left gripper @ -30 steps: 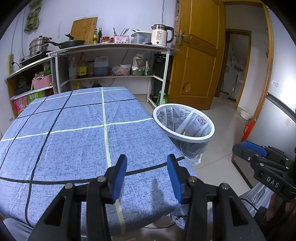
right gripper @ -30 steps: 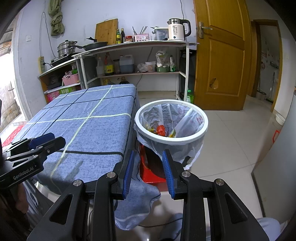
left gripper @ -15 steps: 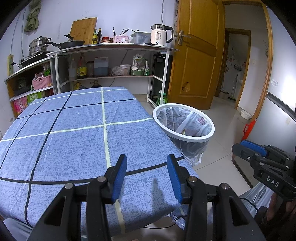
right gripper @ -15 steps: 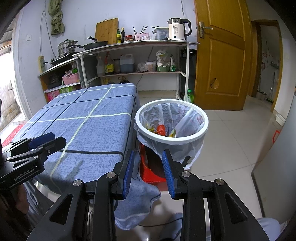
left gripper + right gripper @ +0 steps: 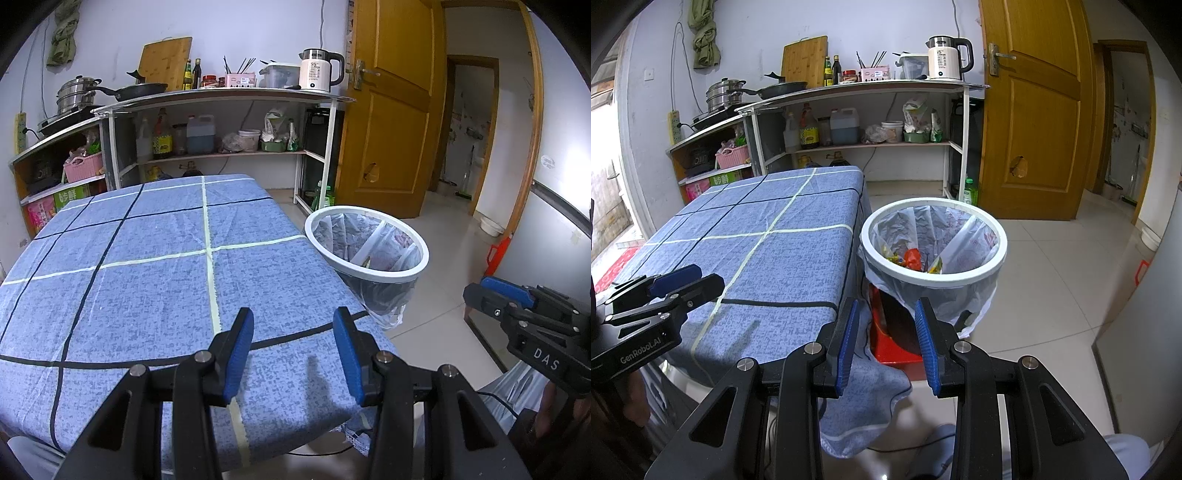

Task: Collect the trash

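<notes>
A white-rimmed trash bin lined with a clear bag stands on the floor right of the table; it also shows in the left wrist view. Colourful wrappers lie inside it. My left gripper is open and empty, held above the near edge of the blue tablecloth. My right gripper is open and empty, held off the table's corner, short of the bin. Each gripper shows in the other's view: the left, the right.
The blue cloth with taped grid lines covers the table and hangs over its corner. A red stool sits under the bin. Metal shelves with cookware and a kettle line the back wall. A wooden door stands at the right.
</notes>
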The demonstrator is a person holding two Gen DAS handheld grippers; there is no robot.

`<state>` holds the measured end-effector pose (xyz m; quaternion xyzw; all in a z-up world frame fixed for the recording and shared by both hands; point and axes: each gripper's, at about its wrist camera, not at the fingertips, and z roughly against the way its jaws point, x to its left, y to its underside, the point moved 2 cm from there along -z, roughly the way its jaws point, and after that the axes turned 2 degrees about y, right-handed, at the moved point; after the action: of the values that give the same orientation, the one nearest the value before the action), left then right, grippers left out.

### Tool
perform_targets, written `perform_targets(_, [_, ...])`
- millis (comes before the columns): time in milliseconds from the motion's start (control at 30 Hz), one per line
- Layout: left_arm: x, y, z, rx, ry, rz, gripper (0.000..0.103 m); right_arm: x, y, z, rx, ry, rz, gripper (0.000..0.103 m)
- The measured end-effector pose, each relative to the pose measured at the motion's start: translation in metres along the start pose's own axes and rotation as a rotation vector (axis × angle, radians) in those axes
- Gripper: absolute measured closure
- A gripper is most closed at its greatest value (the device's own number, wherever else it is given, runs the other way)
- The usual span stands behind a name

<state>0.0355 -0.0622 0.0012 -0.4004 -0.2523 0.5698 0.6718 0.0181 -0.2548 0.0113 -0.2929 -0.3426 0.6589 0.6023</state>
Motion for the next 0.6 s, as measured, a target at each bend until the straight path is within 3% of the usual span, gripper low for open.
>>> perform_targets(600, [0.0004,0.0019,-0.0001,-0.006,0.018,0.000,0.056,-0.0011,-0.0011,-0.0015,-0.001,0.000,0.002,0.071])
